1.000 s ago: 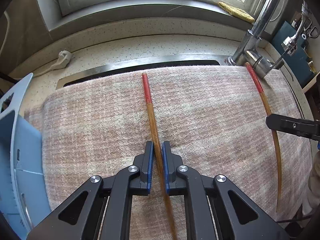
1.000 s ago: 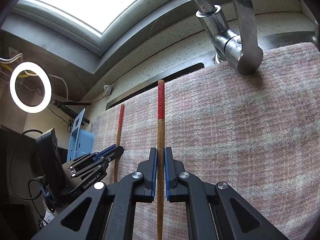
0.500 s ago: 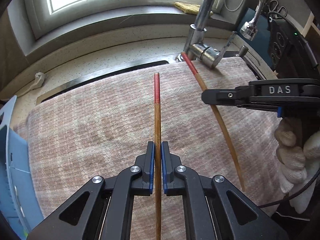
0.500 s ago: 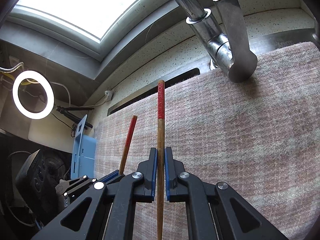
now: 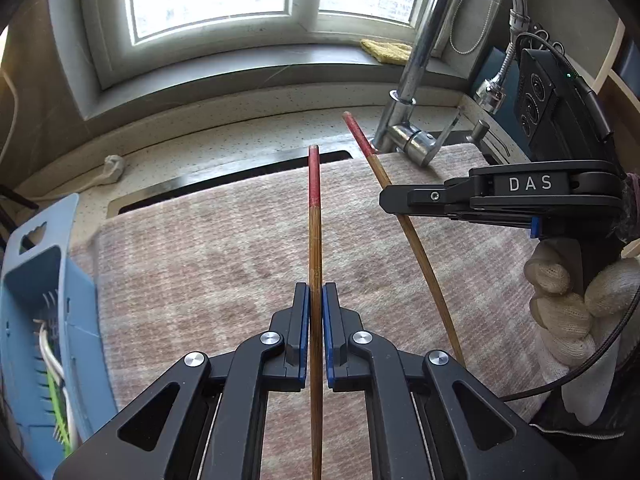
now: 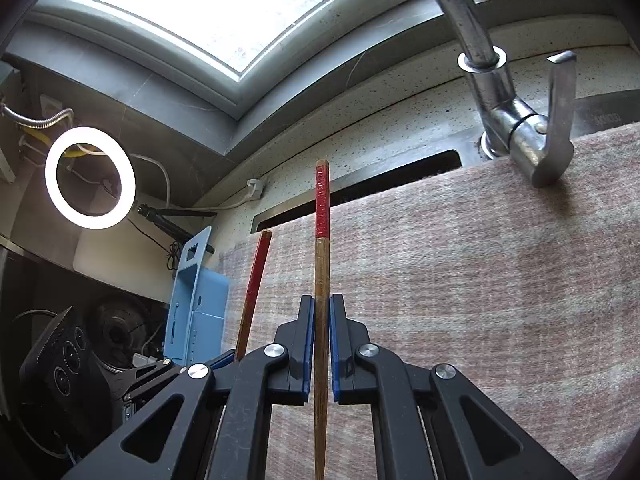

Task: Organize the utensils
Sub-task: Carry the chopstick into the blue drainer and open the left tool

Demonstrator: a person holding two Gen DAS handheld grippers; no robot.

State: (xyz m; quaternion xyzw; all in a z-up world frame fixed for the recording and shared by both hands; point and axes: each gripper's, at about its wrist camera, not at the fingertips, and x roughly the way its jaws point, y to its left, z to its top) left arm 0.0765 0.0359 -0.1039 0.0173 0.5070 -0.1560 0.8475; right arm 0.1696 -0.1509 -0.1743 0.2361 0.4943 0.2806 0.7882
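Left wrist view: the left gripper [image 5: 315, 304] is clamping a red-tipped chopstick [image 5: 315, 248] above the checked cloth [image 5: 208, 264]; the right gripper [image 5: 386, 200], in a gloved hand [image 5: 568, 300], is gripping the second chopstick [image 5: 404, 224]. A blue utensil basket [image 5: 44, 280] is standing at left.

Right wrist view: the right gripper [image 6: 319, 316] is pinching its chopstick [image 6: 321, 260], near the faucet [image 6: 516, 128].

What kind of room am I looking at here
Most likely a home kitchen, at the sink by a window. A chrome faucet rises from a speckled stone counter, a cloth covers the sink opening, and a blue utensil basket stands at the left.
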